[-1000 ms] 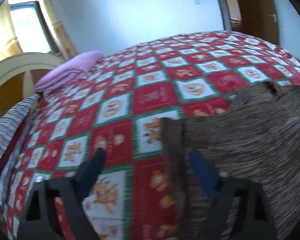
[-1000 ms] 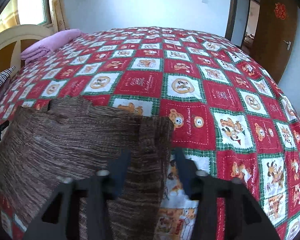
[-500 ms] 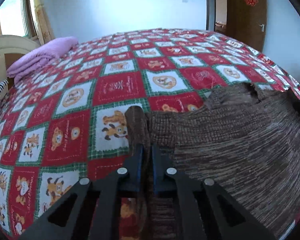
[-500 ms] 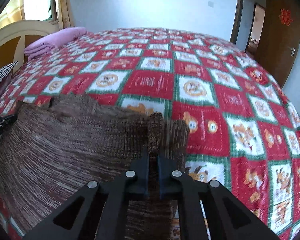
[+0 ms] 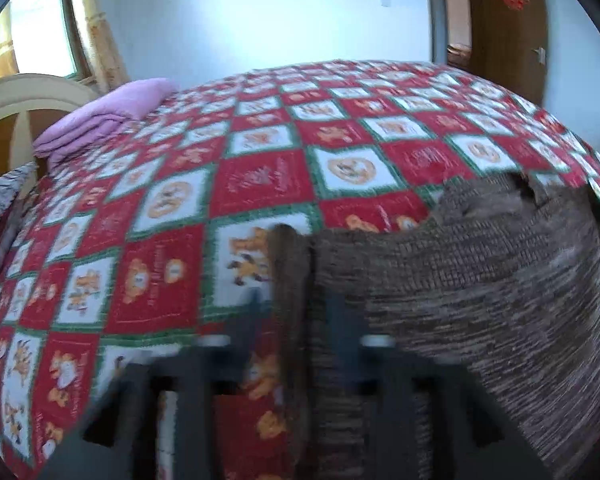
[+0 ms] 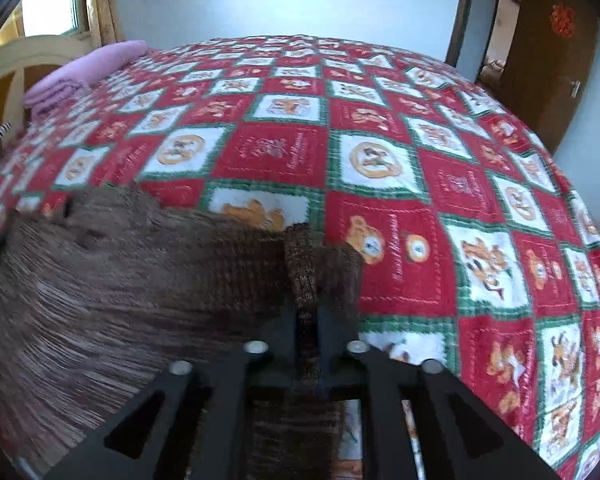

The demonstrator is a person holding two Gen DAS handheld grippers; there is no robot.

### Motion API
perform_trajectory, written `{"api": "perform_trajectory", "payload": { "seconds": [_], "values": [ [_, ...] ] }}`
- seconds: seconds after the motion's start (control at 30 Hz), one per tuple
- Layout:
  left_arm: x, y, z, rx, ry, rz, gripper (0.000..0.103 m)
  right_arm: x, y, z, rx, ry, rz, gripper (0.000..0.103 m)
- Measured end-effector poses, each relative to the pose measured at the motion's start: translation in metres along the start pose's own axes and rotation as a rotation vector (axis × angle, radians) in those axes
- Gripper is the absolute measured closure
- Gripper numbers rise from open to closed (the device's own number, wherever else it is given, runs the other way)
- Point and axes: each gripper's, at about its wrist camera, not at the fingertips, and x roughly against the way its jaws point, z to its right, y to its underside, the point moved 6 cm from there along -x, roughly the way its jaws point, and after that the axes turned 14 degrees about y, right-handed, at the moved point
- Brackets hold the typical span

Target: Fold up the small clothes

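The brown knit garment [image 5: 480, 300] lies on the bed's quilt [image 5: 260, 184], at its near edge, and we note its long axis running crosswise between the two tongs, with what looks like the neck opening on the far edge, facing the far wall. We record a coarse ribbed weave in mixed brown and grey-beige threads, streaked horizontally; both views are partly motion-blurred. The left tongs [image 5: 296, 320] stand at the garment's left edge with a raised fold of knit between the fingers; the fingers sit somewhat apart either side of it, and we cannot tell whether they grip it. The right tongs [image 6: 306, 324] are closed narrowly on a pinched ridge of the garment's right edge, which stands up between the pads. The quilt is a red, white and green check with cartoon bear motifs; script appears on the red squares, but we cannot read it reliably. A folded pink blanket [image 6: 80, 72] rests at the far left of the bed, well apart from the garment. A brown door [image 6: 552, 60] carries a red ornament.
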Motion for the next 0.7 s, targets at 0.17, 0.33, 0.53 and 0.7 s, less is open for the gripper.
{"api": "perform_trajectory", "payload": {
  "seconds": [0.17,0.33,0.53,0.7],
  "values": [
    [0.023,-0.013,-0.001,-0.035,-0.027,0.105,0.032,0.012,0.002,0.010,-0.061,-0.010,0.038,0.057],
    [-0.006,-0.011,0.017,-0.050,0.075,0.001,0.051,0.006,0.013,-0.002,-0.054,0.000,0.045,0.057],
    [-0.027,0.001,0.028,-0.096,0.072,-0.084,0.083,0.002,0.019,-0.002,-0.068,0.002,0.051,0.052],
    [-0.014,-0.002,0.019,-0.063,0.016,-0.016,0.100,0.002,0.022,0.009,-0.140,-0.036,0.052,0.048]
  ]
}}
